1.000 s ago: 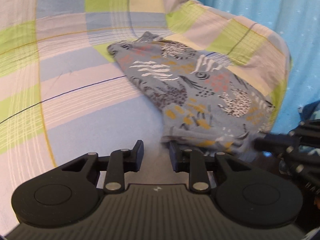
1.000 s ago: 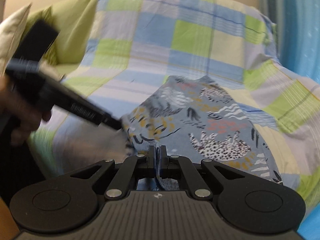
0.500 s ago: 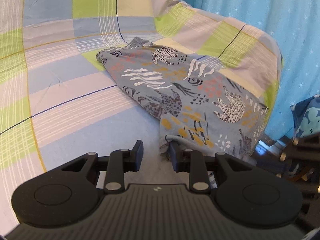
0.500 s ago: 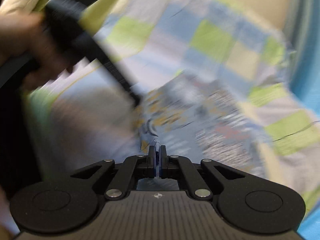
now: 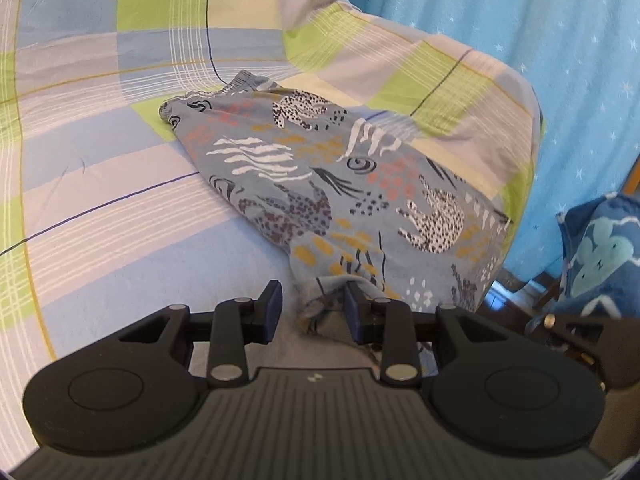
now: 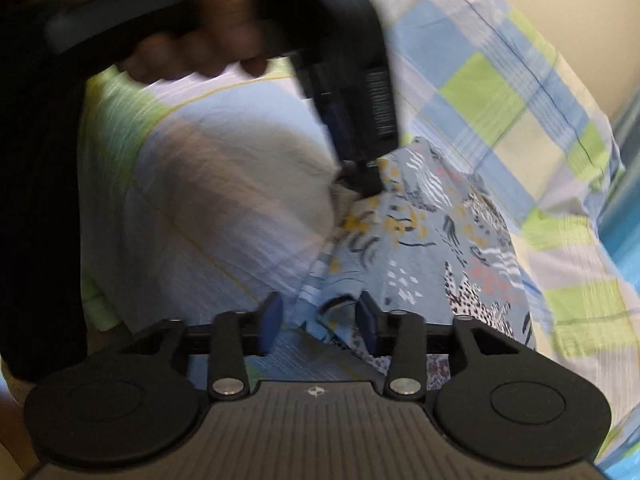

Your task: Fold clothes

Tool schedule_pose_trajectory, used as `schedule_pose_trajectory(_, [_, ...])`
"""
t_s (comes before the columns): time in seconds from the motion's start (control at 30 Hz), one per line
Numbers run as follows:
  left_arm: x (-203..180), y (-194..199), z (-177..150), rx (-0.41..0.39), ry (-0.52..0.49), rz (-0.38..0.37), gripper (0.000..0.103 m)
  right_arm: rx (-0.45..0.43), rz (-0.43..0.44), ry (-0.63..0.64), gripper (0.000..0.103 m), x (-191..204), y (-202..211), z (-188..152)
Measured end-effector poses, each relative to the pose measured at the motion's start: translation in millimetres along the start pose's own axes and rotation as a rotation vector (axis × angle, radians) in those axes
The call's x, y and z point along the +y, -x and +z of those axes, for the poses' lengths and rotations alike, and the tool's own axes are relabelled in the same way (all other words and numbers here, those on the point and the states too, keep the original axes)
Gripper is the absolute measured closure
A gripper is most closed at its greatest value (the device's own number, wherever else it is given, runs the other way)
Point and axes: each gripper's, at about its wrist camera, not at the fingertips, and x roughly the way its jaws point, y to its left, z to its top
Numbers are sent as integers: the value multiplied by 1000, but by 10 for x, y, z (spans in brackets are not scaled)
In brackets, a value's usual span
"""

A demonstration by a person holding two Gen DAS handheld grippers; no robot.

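A sofa is draped in a checked sheet (image 5: 100,168) of green, blue and pale lilac squares. Behind it a light blue curtain (image 5: 520,20) dotted with small white stars is seen, and at the far right a dark blue cushion (image 5: 600,252) printed with a pale rabbit. In the right wrist view, much of the upper left is blocked by a hand (image 6: 192,20) gripping the black handle of the left gripper (image 5: 312,312); a label with tiny print is visible on that handle but cannot be read. A grey-blue garment (image 5: 340,188) patterned with spotted cats, white stripes and orange and coral marks is laid across the seat. Its near corner is bunched between the spread jaws of the left gripper. The right gripper (image 6: 318,318) is also spread, with the garment's edge lying between its jaws.
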Motion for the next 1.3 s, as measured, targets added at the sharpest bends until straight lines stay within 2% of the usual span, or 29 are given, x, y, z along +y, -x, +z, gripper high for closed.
schedule_pose_trajectory(0.2, [46, 63, 9, -15, 28, -5, 75, 23, -80, 102, 57, 92, -112, 25])
schedule_pose_trajectory(0.23, [48, 74, -3, -13, 25, 2, 75, 27, -61, 86, 66, 61, -123, 32])
schedule_pose_trajectory(0.27, [48, 95, -16, -12, 18, 9, 75, 26, -40, 26, 87, -21, -100, 44])
schedule_pose_trajectory(0.3, [44, 129, -32, -13, 9, 15, 75, 13, -23, -56, 100, -131, -45, 49])
schedule_pose_trajectory(0.37, [35, 214, -68, -16, -9, 27, 74, -46, 33, -305, 103, -464, 125, -11])
schedule_pose_trajectory(0.5, [-21, 299, -167, -1, -24, 19, 73, -138, 174, -817, 103, -1089, 263, -357])
schedule_pose_trajectory(0.63, [-91, 205, -265, 25, 35, -44, 70, -193, 283, -1123, 101, -1363, 223, -638])
schedule_pose_trajectory(0.83, [-61, 80, -239, 13, 173, -153, 70, -166, 365, -1147, 101, -1351, 154, -662])
schedule_pose_trajectory(1.0, [39, 40, -144, -5, 211, -153, 74, -186, 382, -1204, 101, -1374, 163, -721])
schedule_pose_trajectory(1.03, [45, 37, -129, -2, 209, -153, 79, -193, 382, -1230, 101, -1389, 162, -748])
schedule_pose_trajectory(1.07, [30, 48, -123, -2, 195, -150, 82, -198, 379, -1256, 101, -1409, 164, -779])
schedule_pose_trajectory(1.2, [-93, 89, -137, -7, 104, -127, 83, -213, 368, -1356, 100, -1486, 169, -903])
schedule_pose_trajectory(1.3, [-255, 106, -153, -20, -29, -47, 83, -219, 370, -1402, 100, -1509, 156, -959])
